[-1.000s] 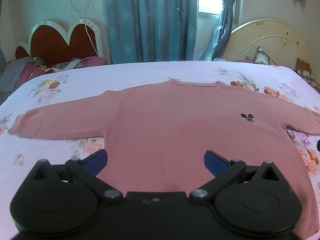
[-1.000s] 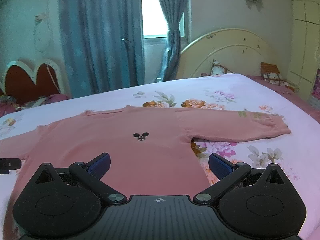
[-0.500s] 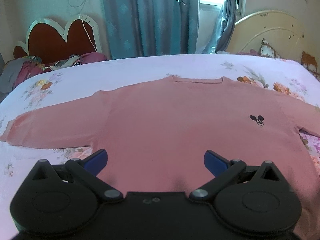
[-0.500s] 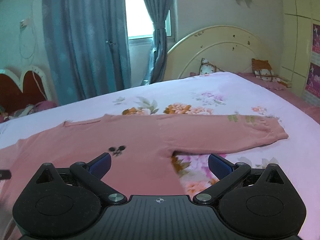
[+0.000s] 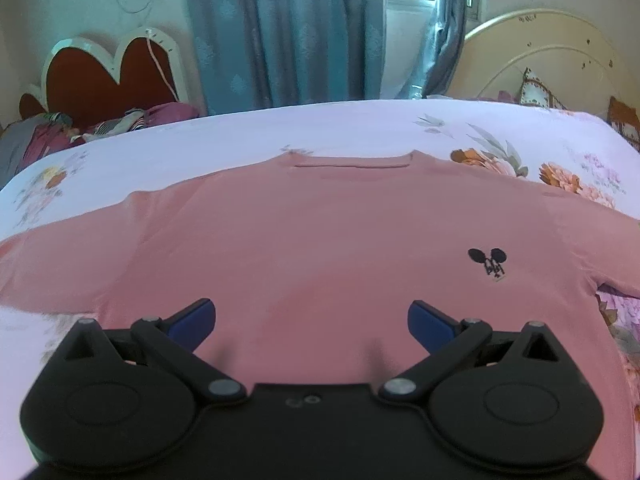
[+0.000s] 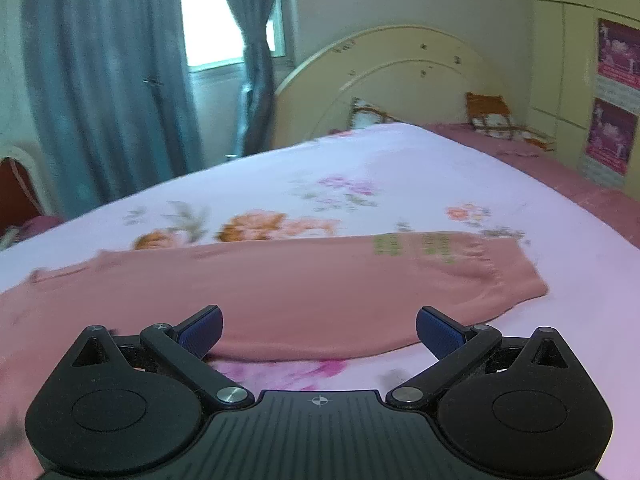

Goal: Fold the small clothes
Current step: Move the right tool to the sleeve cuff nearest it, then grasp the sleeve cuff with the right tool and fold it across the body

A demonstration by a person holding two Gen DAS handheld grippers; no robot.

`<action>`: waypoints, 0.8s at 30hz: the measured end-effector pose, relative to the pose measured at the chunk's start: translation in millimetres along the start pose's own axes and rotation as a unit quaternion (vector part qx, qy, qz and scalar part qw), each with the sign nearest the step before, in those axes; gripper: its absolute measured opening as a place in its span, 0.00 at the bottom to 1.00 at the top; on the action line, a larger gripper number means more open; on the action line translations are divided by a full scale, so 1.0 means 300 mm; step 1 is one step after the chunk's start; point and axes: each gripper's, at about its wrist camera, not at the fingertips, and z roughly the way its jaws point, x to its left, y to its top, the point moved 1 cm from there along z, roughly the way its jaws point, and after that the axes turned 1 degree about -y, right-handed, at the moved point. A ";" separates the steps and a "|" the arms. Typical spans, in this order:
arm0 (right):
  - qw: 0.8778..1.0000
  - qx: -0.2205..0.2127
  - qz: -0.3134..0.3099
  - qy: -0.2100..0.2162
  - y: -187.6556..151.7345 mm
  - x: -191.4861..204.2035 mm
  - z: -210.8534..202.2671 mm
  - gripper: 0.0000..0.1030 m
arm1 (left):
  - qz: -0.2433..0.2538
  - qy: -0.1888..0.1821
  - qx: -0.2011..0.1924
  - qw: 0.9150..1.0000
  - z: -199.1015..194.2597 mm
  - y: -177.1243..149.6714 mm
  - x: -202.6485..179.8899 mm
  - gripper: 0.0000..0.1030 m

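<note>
A pink long-sleeved sweater [image 5: 320, 248] lies flat and spread out on the bed, neckline at the far side, a small black logo [image 5: 489, 261] on its chest. My left gripper [image 5: 311, 322] hovers open over the lower body of the sweater, nothing between its blue pads. In the right wrist view the sweater's right sleeve [image 6: 360, 292] stretches across the sheet, with its cuff [image 6: 508, 276] at the right. My right gripper [image 6: 318, 330] is open just above the sleeve's near edge, holding nothing.
The bed has a floral sheet [image 5: 360, 128]. A cream headboard [image 6: 400, 84] with pillows [image 6: 492, 120] stands at the right, and a red heart-shaped headboard [image 5: 116, 72] with piled clothes [image 5: 60, 132] at the left. Blue curtains [image 5: 280, 32] hang behind. A wardrobe [image 6: 584, 60] is at the far right.
Both grippers stayed open. The left one moved forward over the sweater's body. The right one swung right, from the chest logo to the right sleeve.
</note>
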 end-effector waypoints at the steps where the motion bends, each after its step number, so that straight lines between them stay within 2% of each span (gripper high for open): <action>1: 1.000 0.002 0.003 -0.006 0.003 -0.029 0.024 0.99 | 0.002 0.000 0.002 1.000 0.014 0.006 -0.019 0.99; 4: 0.999 0.004 0.016 -0.035 0.005 -0.120 0.090 0.99 | 0.007 0.001 0.005 1.000 0.035 0.017 -0.063 0.98; 5: 0.999 0.006 0.022 -0.042 0.006 -0.150 0.110 0.90 | 0.010 0.004 0.004 1.000 0.040 0.020 -0.075 0.98; 7: 0.997 0.022 0.043 -0.055 0.003 -0.215 0.156 0.82 | 0.015 0.007 0.005 1.000 0.053 0.025 -0.094 0.98; 15: 0.989 0.051 0.088 -0.106 -0.015 -0.388 0.287 0.81 | 0.017 0.008 0.026 1.000 0.110 0.034 -0.110 0.93; 16: 0.988 0.053 0.095 -0.106 -0.014 -0.405 0.302 0.75 | 0.017 0.007 0.026 0.999 0.116 0.037 -0.111 0.92; 17: 0.988 0.056 0.100 -0.107 -0.013 -0.417 0.317 0.64 | 0.016 0.008 0.028 0.999 0.122 0.039 -0.110 0.91; 21: 0.987 0.047 0.106 -0.114 -0.003 -0.438 0.345 0.60 | 0.016 0.011 0.033 0.999 0.140 0.042 -0.110 0.90; 24: 0.987 0.037 0.103 -0.117 0.008 -0.443 0.370 0.40 | 0.021 0.016 0.035 0.999 0.156 0.047 -0.112 0.87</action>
